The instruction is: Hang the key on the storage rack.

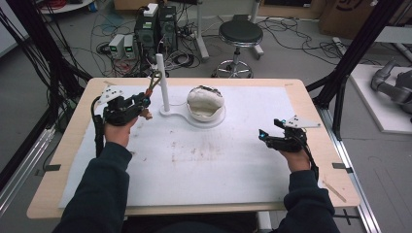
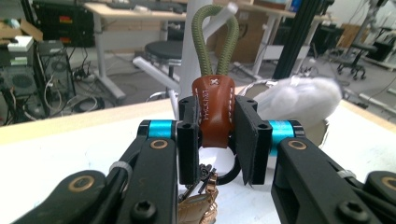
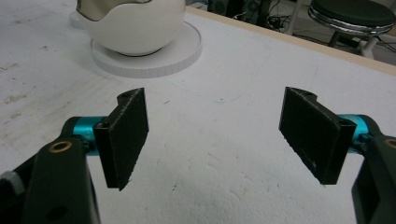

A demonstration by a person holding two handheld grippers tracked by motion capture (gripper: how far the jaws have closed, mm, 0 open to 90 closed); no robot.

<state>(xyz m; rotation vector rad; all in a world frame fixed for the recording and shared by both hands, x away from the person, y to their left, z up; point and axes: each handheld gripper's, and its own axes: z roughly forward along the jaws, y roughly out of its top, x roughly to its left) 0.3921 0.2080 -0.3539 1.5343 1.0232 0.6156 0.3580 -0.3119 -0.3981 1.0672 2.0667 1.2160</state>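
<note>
The counter (image 1: 301, 97), covered by a stained white sheet, carried a white stand with an upright post (image 1: 163, 82) and a round base, on which a white bowl (image 1: 205, 103) sat tilted; what lay inside it could not be made out. The person's left forearm reached forward at the left side of the counter, the left gripper (image 1: 142, 102) held above the surface and pointing toward the post. Its jaws were clamped on the brown leather tab of a keychain (image 2: 213, 114). The keychain stood upright, long axis vertical: the olive cord loop rose above the jaws just beside the post, while a ring and metal charms hung below. The right gripper (image 1: 265, 137) rested low at the right side, pointing left, its jaws wide apart with nothing between them (image 3: 212, 140).
</note>
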